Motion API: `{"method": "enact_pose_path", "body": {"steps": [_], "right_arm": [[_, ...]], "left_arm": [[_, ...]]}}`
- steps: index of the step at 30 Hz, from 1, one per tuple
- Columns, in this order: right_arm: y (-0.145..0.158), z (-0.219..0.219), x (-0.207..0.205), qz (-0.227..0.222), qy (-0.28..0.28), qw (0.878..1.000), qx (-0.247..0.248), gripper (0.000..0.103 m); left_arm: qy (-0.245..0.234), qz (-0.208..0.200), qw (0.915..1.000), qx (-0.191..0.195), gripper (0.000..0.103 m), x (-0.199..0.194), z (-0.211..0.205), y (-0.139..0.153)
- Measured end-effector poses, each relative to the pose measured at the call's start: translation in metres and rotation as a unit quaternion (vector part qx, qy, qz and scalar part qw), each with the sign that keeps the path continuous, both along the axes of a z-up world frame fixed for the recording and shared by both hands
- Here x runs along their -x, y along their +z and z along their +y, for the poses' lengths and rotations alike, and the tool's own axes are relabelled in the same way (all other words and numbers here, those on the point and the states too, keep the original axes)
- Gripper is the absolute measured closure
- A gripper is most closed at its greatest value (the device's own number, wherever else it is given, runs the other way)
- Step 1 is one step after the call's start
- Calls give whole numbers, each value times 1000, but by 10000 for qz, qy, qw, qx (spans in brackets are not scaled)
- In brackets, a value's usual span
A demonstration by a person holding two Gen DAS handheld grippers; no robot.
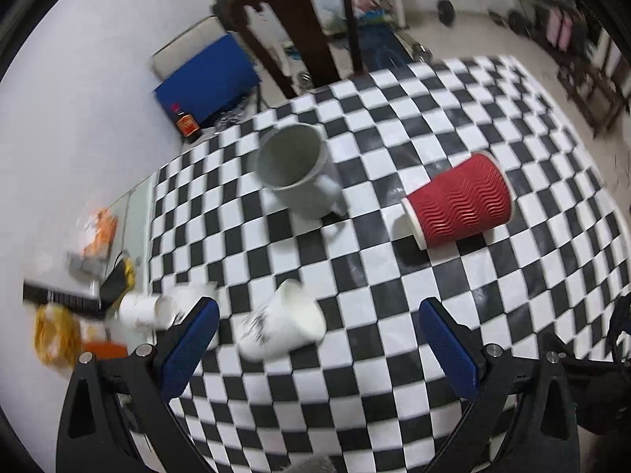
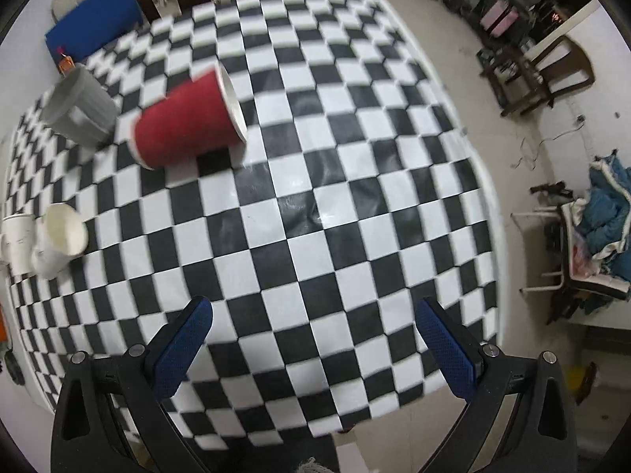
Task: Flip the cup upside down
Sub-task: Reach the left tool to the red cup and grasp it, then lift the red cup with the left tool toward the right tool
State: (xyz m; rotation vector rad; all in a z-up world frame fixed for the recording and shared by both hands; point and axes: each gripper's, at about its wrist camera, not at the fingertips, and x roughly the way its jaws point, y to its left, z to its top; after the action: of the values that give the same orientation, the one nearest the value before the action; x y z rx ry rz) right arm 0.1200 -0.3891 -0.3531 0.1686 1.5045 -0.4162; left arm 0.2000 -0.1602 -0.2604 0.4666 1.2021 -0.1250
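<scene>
I hold my left gripper (image 1: 317,317) over the checkered tablecloth (image 1: 394,315), and its blue fingers are spread wide with nothing between them. Just past them a white paper cup (image 1: 282,325) with black writing lies on its side. Another white cup (image 1: 148,311) lies near my left finger, at the cloth's edge. Farther off stands a gray mug (image 1: 297,169), open end up (its handle points toward me). To its right, a little apart, a red ripple cup (image 1: 459,201) lies on its side.

My right gripper (image 2: 313,317) is spread wide too and holds nothing. It hangs over bare squares of the cloth, and the red cup is well away, up and to the left. A dark wooden chair (image 1: 299,27) stands behind the table. Both pictures are a bit blurry.
</scene>
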Motion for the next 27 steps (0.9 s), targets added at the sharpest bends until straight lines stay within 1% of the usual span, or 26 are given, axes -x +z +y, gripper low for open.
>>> {"method": "enact_pose_path", "body": {"steps": [2,4,7,9,10,11,14,15,17,18,19,20,22,24,27], "right_arm": [[-25,-7,-8,151,-36,9999,-54,0],[-44,-15,-14,267,-75,9996,-15,2],[-65,-33,-21,376,-178,9991,-25,13],[-73,-49,-24,432,-309,9986,-31,13],[-76,-55,-26,434,-357,9984,-21,13],[-78,-63,-27,432,-424,9982,-10,13],[-80,-82,-27,463,-606,9971,-11,13],[-80,-86,-27,479,-650,9967,-3,13],[-82,-97,-25,511,-734,9960,9,13],[-80,-98,-23,532,-759,9957,22,13],[-80,-101,-22,547,-790,9954,29,13],[-81,-104,-21,555,-823,9951,24,13],[-81,-113,-19,586,-863,9945,3,13],[-80,-116,-16,601,-896,9942,-2,13],[-81,-127,-12,629,-925,9937,-36,13]], "left_arm": [[-288,43,9994,-203,0,-14,-21,-20],[-606,45,9977,-306,0,-20,-38,-32],[-1326,3,9899,-499,1,-27,-74,-49],[-1800,61,9821,-555,2,-27,-94,-59],[-2031,76,9773,-603,5,-27,-104,-63],[-2208,107,9734,-607,5,-26,-111,-66],[-2775,214,9582,-665,6,-24,-134,-80],[-2965,254,9521,-703,8,-23,-141,-86],[-3264,273,9409,-859,24,-22,-153,-98],[-3359,266,9370,-923,25,-21,-158,-103],[-3440,147,9333,-1017,25,-19,-164,-107],[-3590,-22,9272,-1066,26,-18,-168,-108],[-3734,-146,9212,-1087,26,-19,-170,-110],[-3782,-194,9191,-1088,27,-22,-171,-110],[-3736,-185,9213,-1058,28,-28,-170,-110]]}}
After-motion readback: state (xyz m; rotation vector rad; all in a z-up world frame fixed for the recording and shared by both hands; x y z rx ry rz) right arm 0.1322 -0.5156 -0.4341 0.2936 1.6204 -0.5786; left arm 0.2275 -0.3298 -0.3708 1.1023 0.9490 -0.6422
